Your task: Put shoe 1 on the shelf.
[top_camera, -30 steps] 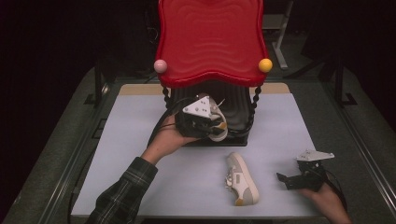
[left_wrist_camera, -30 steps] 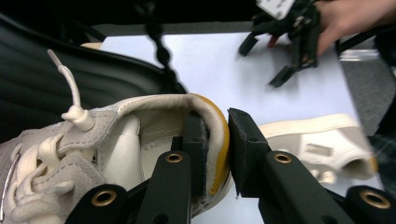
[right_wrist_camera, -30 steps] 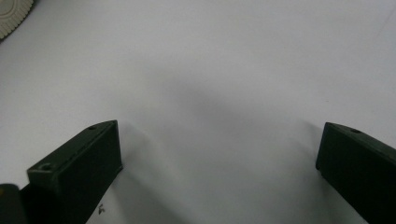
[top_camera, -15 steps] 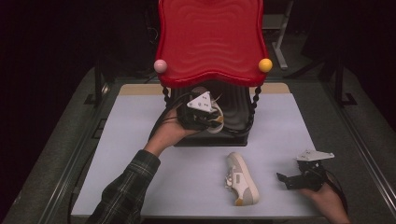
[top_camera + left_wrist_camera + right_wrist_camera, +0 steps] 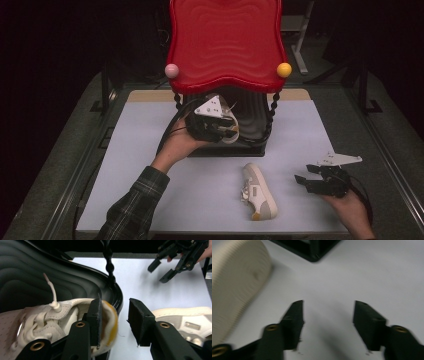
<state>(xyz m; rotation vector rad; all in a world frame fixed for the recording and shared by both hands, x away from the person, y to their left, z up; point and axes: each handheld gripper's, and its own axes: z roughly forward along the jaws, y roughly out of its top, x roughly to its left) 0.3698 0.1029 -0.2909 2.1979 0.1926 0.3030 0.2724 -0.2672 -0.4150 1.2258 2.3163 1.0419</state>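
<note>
While the left gripper (image 5: 113, 322) is apparently releasing its shoe (image 5: 50, 322) further inside the rack (image 5: 252, 125), fingers parted, the right gripper (image 5: 311, 176) is idling open.

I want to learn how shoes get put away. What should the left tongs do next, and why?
Probably pull the left tongs straight back. Their jaws stand apart, not squeezing the shoe, which rests on the black shelf. The other shoe lies on the table near the open right tongs, so it looks like the next one to go.
</note>
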